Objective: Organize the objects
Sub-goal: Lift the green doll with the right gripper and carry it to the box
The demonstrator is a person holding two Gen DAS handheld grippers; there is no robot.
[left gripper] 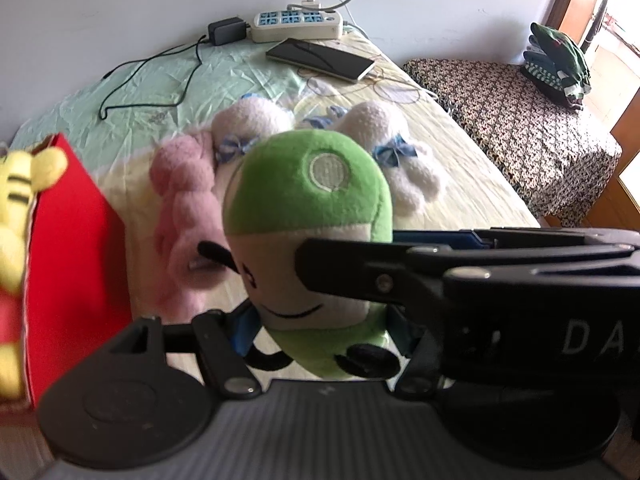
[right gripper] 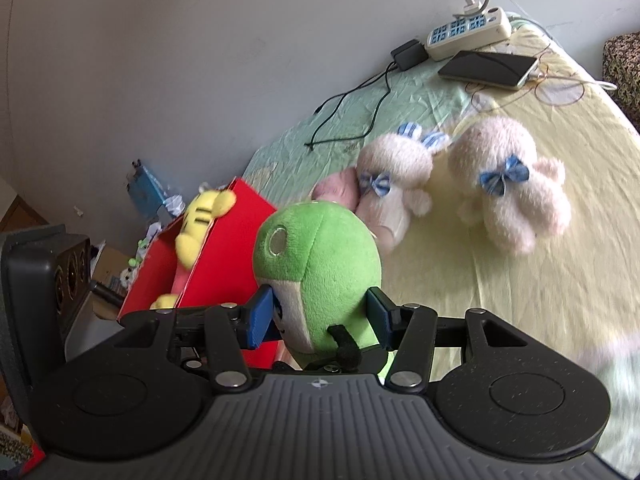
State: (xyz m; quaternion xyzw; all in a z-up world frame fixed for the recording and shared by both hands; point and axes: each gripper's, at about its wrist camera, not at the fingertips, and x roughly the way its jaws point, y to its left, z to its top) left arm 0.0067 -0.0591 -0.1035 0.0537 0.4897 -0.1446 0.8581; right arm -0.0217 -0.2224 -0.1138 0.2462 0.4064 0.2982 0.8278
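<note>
A green and white plush toy (left gripper: 308,184) with a stitched face hangs above the bed, held from two sides. My left gripper (left gripper: 320,336) is shut on its lower body, blue pads on either side. My right gripper (right gripper: 320,316) is shut on its round head (right gripper: 320,252), and one of its black fingers (left gripper: 360,274) crosses the left wrist view from the right. A red box (left gripper: 72,240) stands to the left with a yellow striped plush (left gripper: 24,192) in it; the box (right gripper: 224,256) and plush (right gripper: 200,220) also show in the right wrist view.
On the yellow-green sheet (left gripper: 460,184) lie a pink plush (left gripper: 184,216) and two cream rabbits with blue bows (right gripper: 392,172) (right gripper: 508,184). Behind them are a power strip (left gripper: 298,24), a phone (left gripper: 320,58), a black charger (left gripper: 226,32) and cables. A patterned bench (left gripper: 500,120) holds folded clothes (left gripper: 556,60).
</note>
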